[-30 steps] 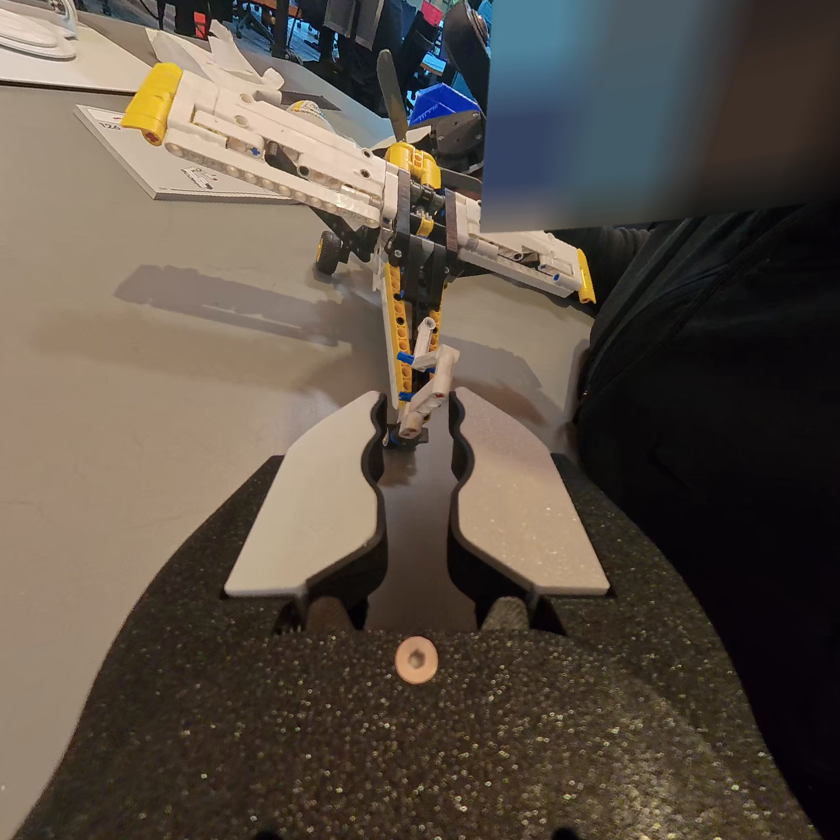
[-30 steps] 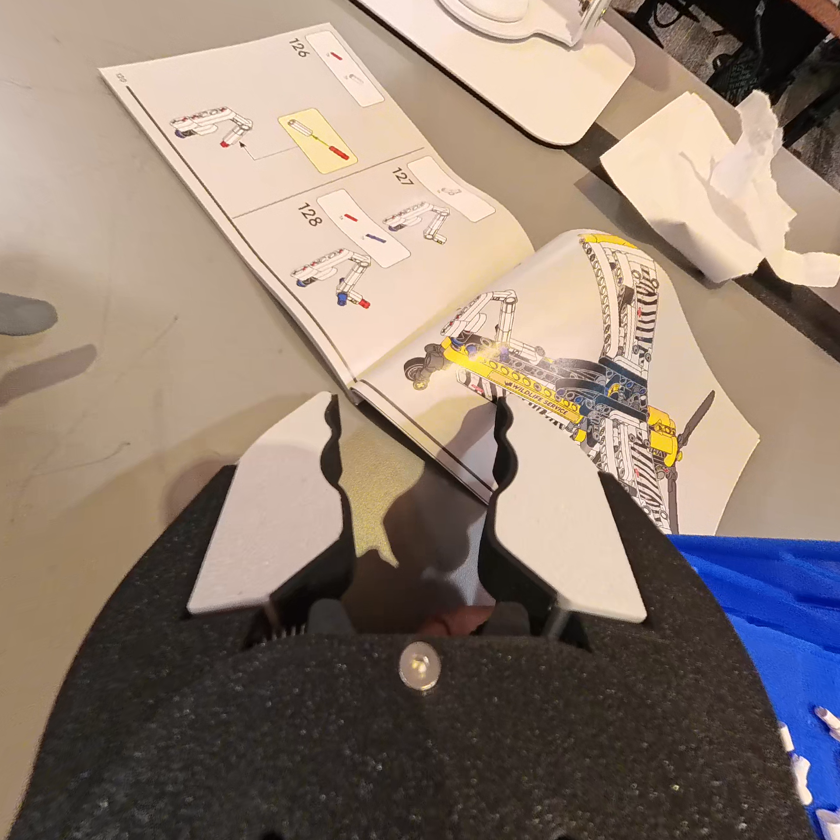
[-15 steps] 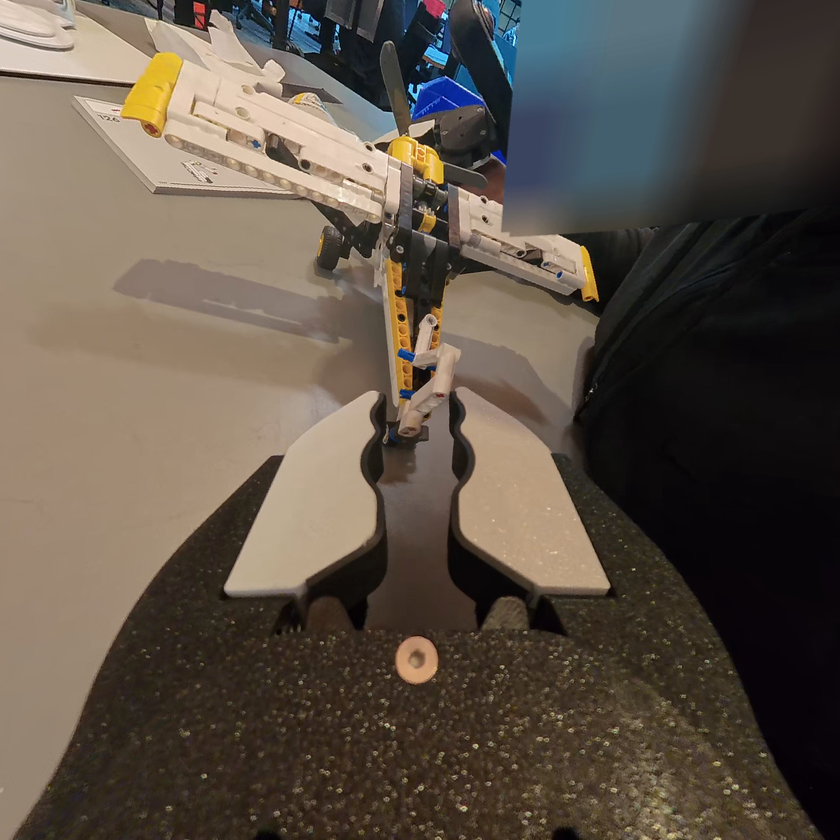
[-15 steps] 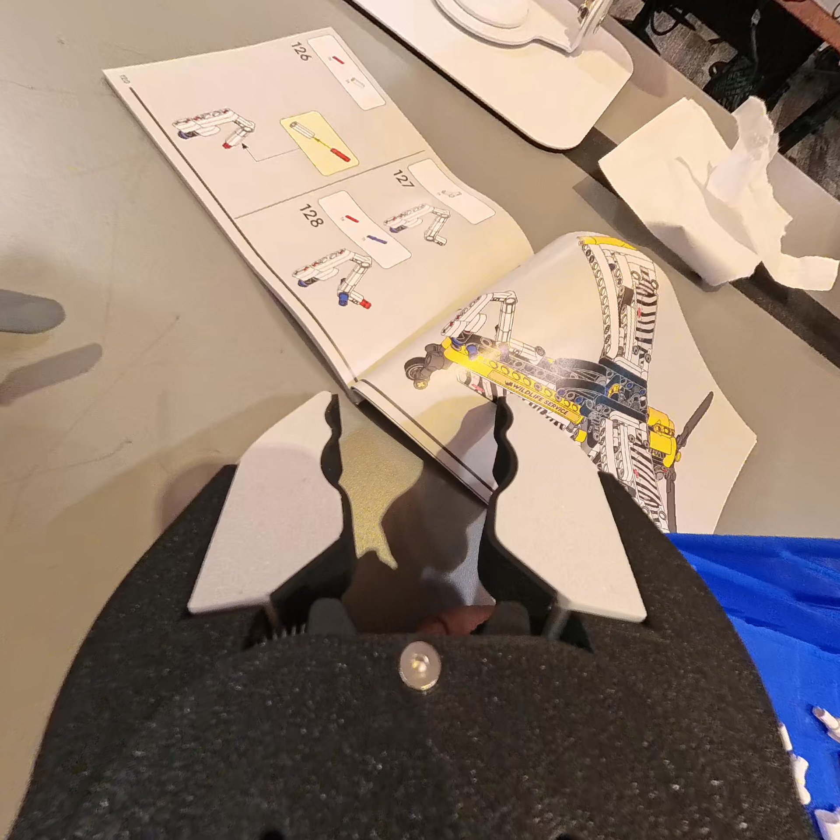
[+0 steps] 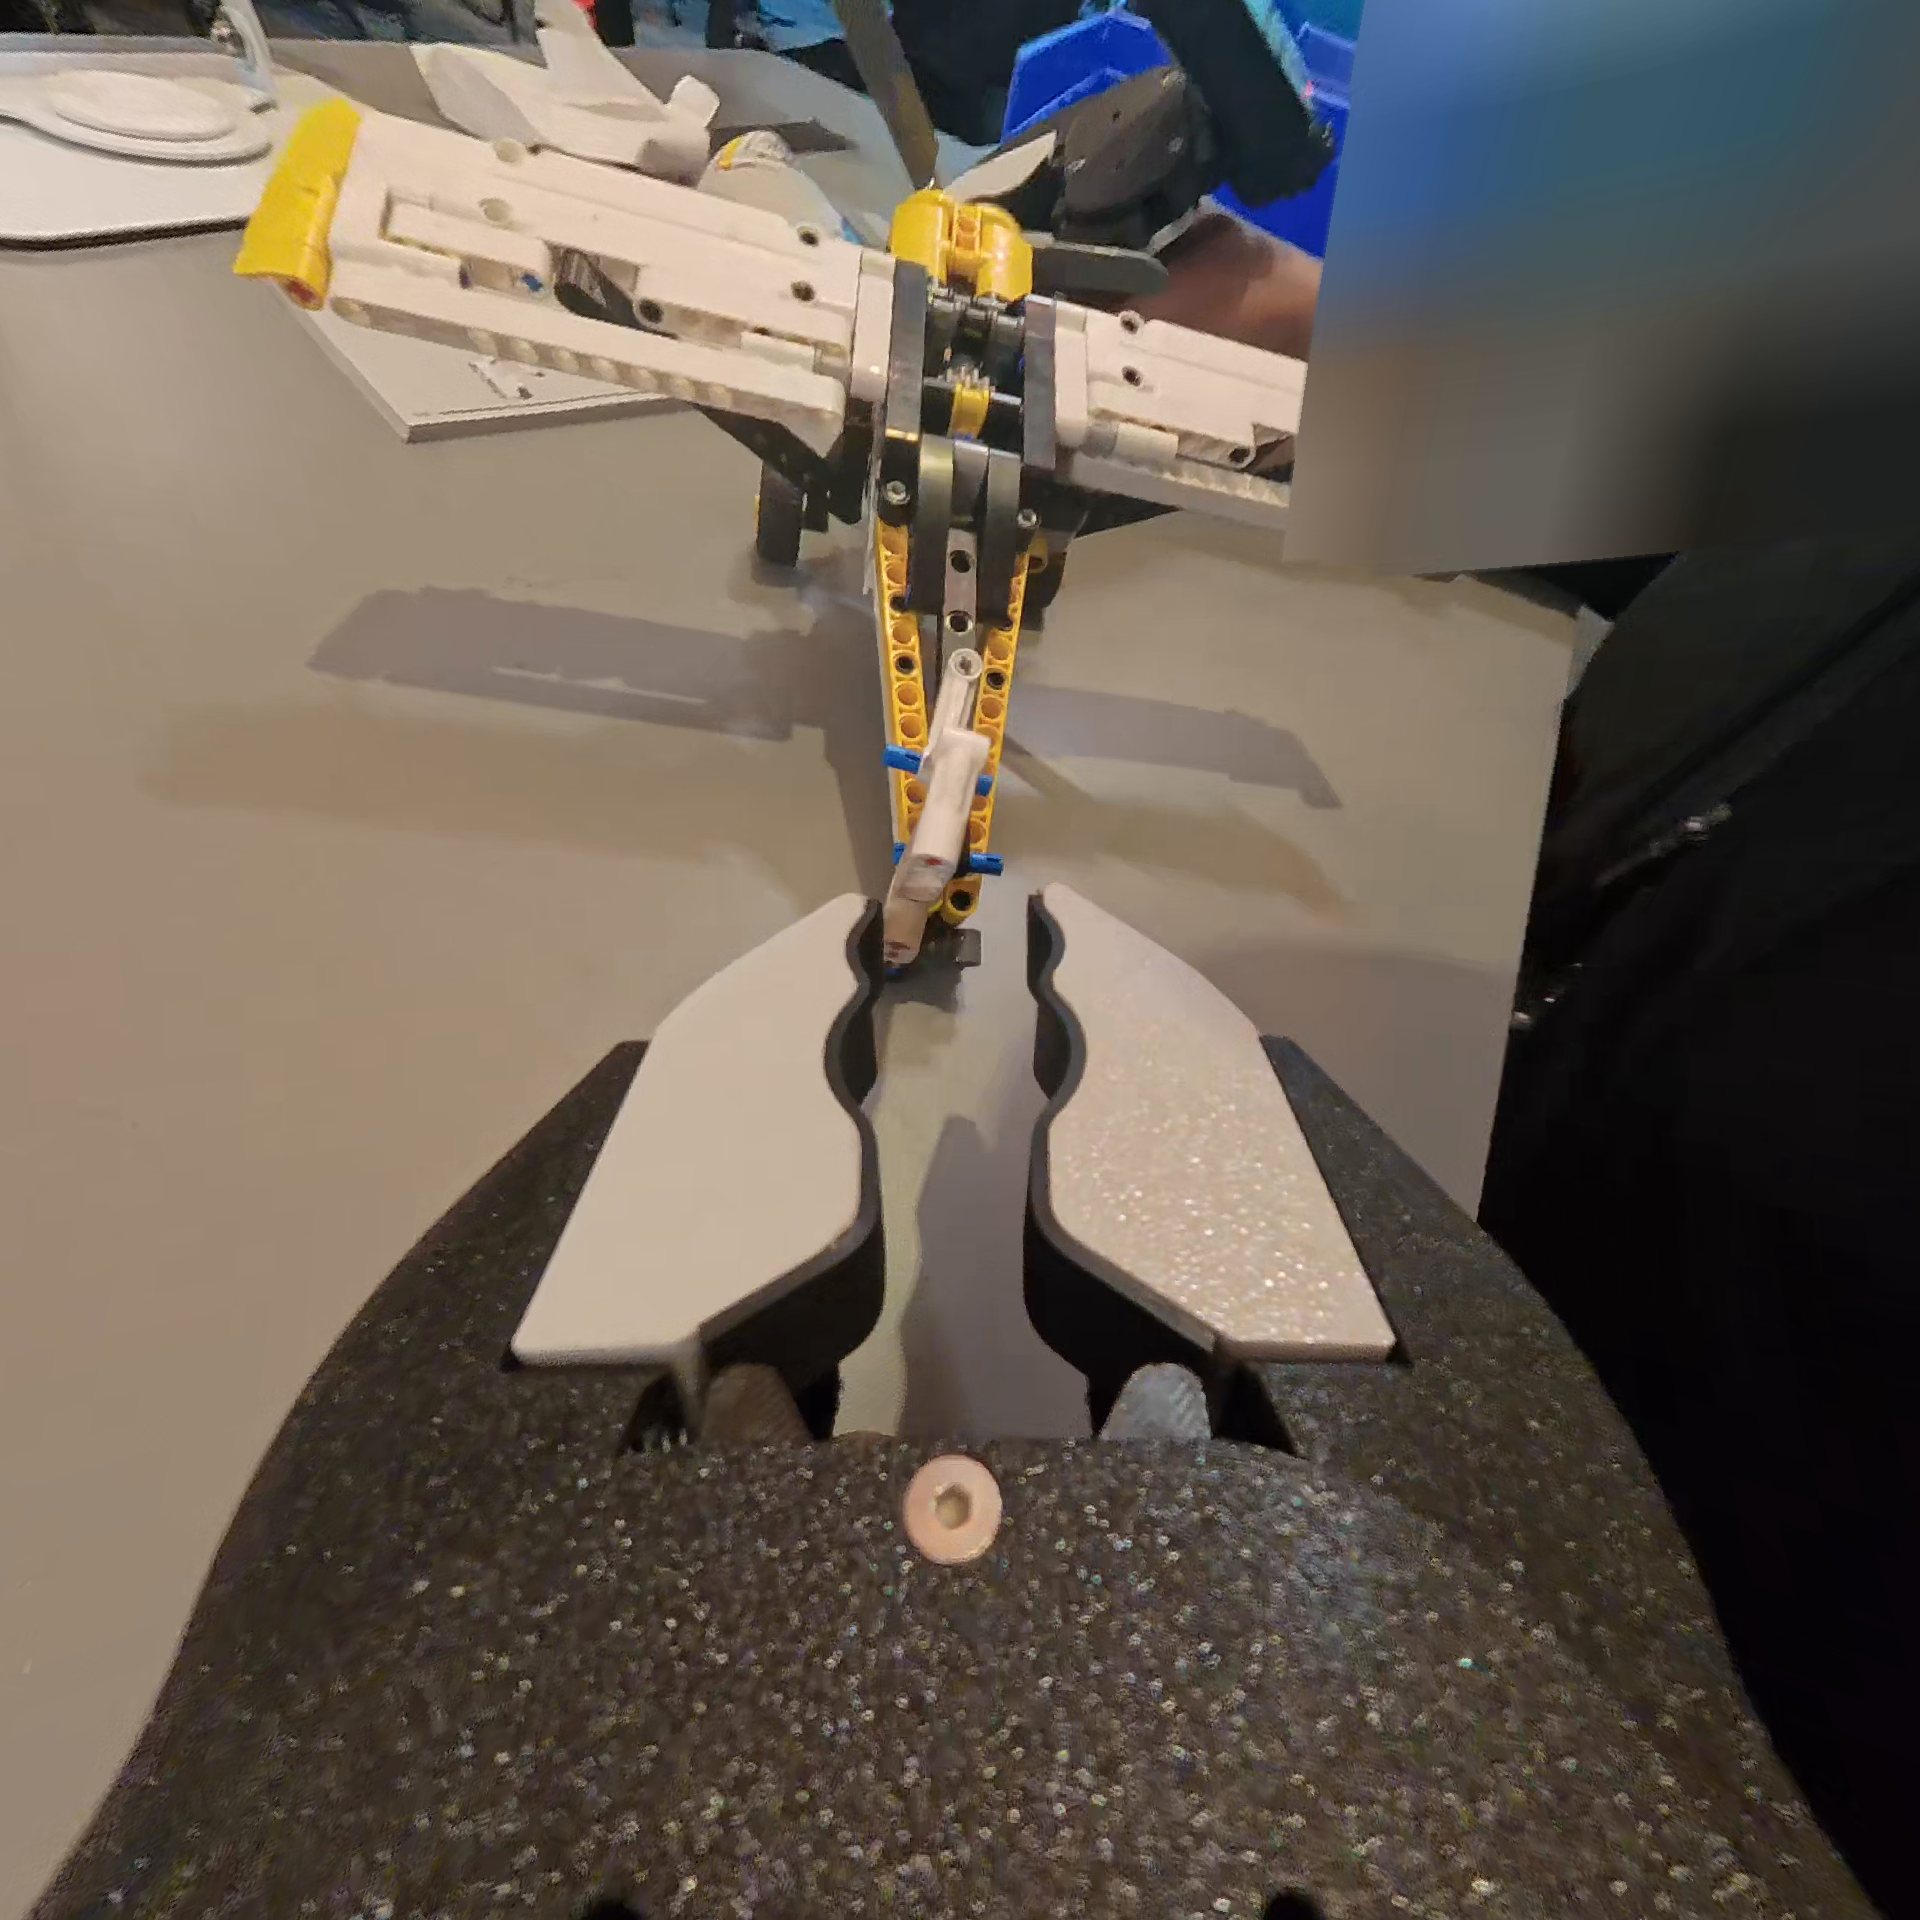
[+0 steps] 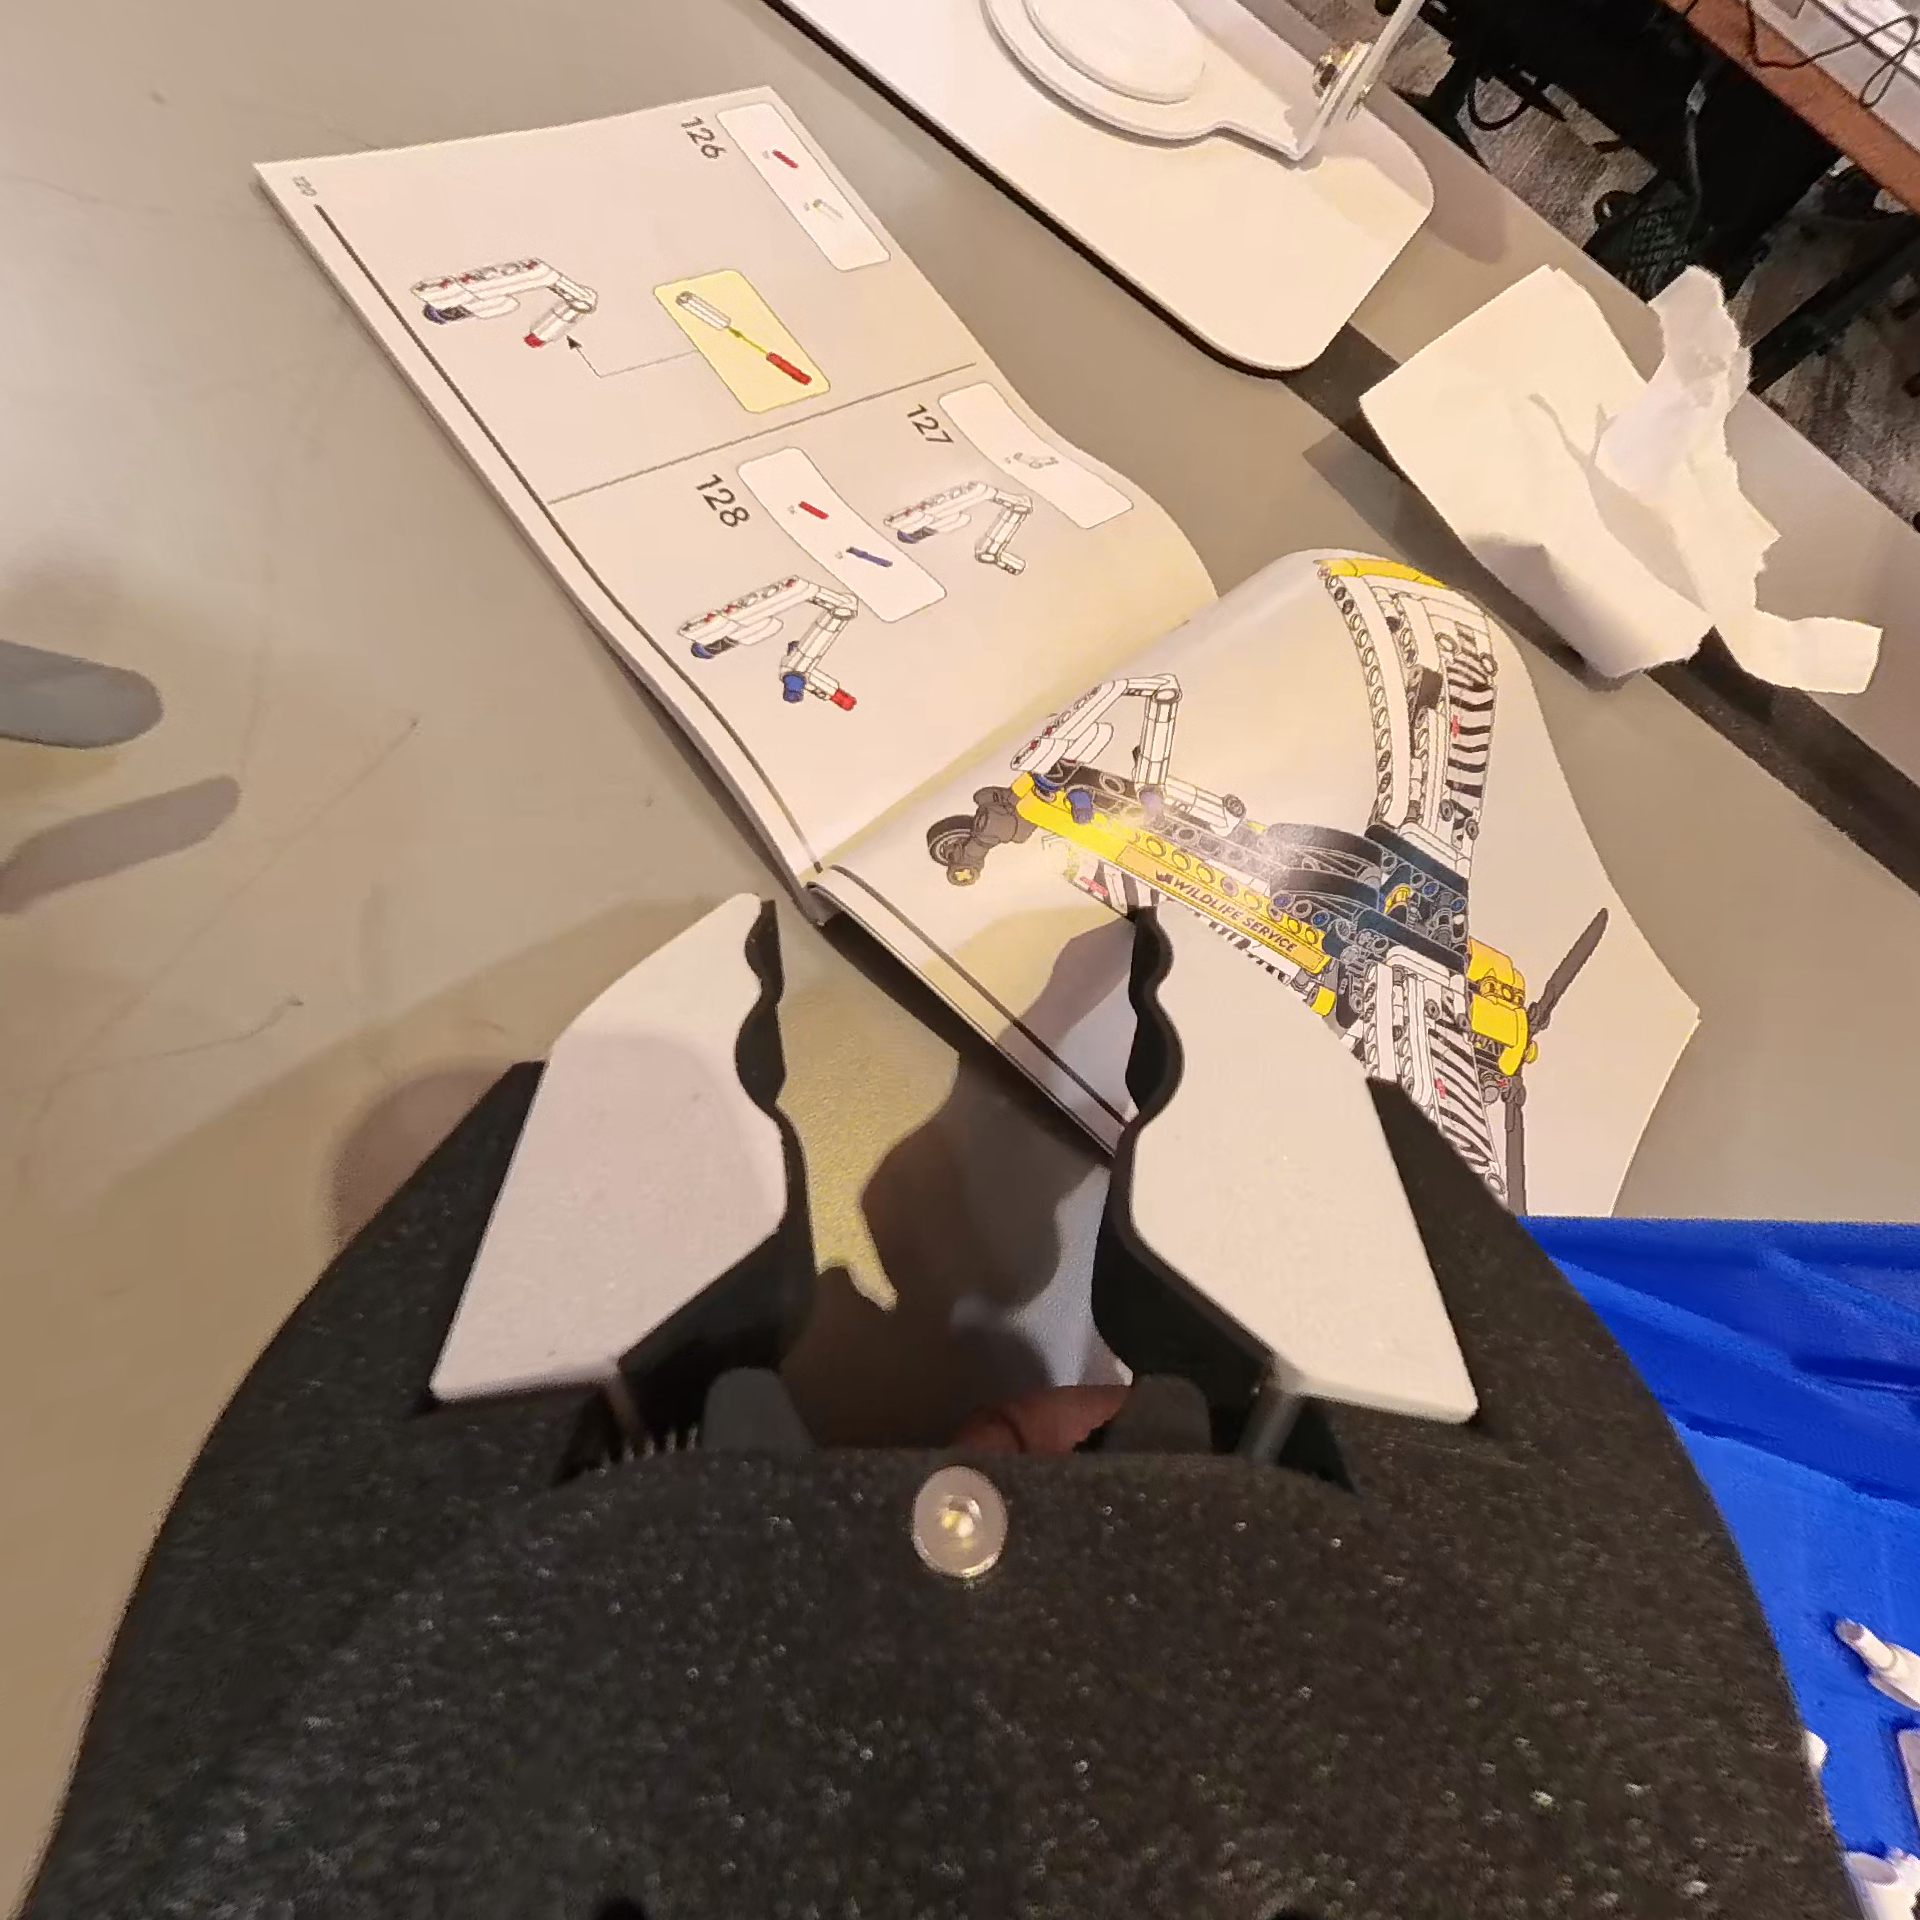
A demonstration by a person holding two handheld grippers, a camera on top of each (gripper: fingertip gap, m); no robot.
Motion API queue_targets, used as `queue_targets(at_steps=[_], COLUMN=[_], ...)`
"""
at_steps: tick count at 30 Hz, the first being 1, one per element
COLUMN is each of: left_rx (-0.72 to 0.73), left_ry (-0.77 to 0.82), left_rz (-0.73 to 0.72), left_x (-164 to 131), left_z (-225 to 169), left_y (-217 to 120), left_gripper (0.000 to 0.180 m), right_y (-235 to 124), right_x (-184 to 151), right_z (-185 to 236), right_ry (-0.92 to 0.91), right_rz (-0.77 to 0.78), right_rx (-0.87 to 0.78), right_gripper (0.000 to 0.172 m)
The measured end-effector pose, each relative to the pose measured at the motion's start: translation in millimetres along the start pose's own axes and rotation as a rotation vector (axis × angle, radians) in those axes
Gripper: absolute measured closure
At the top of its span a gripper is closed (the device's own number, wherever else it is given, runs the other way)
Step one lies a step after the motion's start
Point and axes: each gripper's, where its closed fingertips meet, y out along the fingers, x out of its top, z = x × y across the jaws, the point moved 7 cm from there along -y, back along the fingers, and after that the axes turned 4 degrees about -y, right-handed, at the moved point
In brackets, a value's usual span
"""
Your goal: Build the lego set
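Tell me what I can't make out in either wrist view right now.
Left wrist view: a blurred patch covers one wing tip of the toy plane.
Left wrist view: whether the fingers of the left gripper touch the plane's tail is unclear.
Right wrist view: the frame edge cuts the blue bin; its white parts are too small.
Right wrist view: the right gripper covers the near edge of the instruction booklet.

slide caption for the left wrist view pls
Left gripper open around the tail of a white-and-yellow brick-built toy plane on a grey table.

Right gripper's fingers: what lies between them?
In the right wrist view, the open booklet's near edge and bare grey table lie between the open fingers, nothing held.
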Motion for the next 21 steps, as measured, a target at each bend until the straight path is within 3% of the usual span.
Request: queue_targets(at_steps=[8, 21], left_rx=[0.19, 0.142], left_ry=[0.037, 0.117], left_rz=[0.15, 0.149], left_x=[-6.7, -3.5], left_z=[0.8, -9.3], left_y=[16.6, 25.7], left_gripper=[0.172, 0.173], right_y=[-0.1, -0.2], right_x=[0.0, 0.2], right_z=[0.0, 0.1], right_ry=[-0.002, -0.003], right_rz=[-0.001, -0.004], right_rx=[-0.001, -0.008], right_gripper=[0.107, 0.107])
